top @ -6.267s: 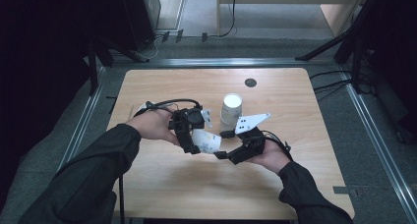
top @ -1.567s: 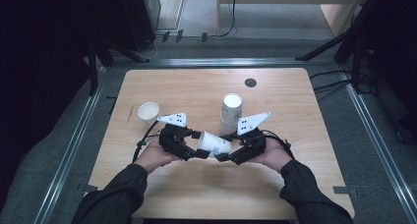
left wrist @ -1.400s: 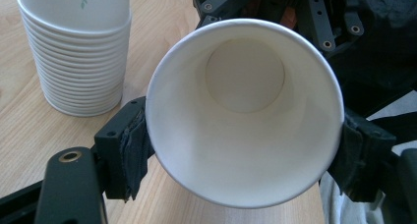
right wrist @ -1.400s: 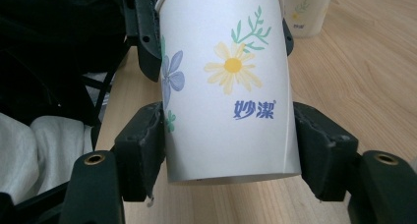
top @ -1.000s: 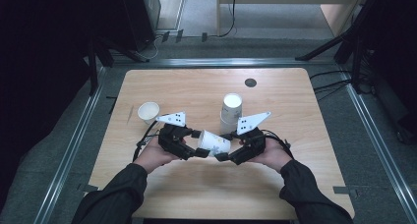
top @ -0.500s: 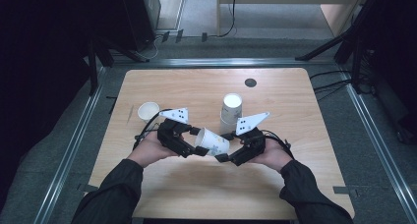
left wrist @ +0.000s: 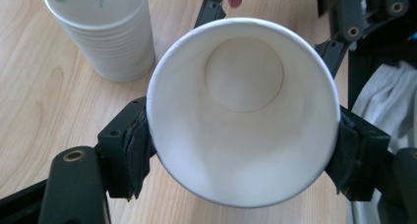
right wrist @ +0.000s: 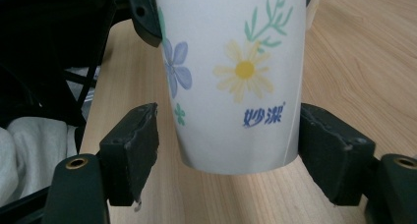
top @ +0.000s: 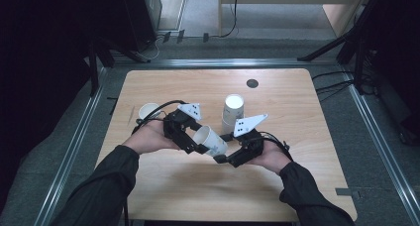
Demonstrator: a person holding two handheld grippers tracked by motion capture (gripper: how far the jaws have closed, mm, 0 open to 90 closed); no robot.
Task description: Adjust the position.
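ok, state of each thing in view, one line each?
paper cup: on its side above the table, empty, rim clamped by the left gripper.
left gripper: shut on the paper cup.
right gripper: open, pads either side of the cup's base, gaps visible.
stack of cups: upright on the table.
single cup: upright, apart.
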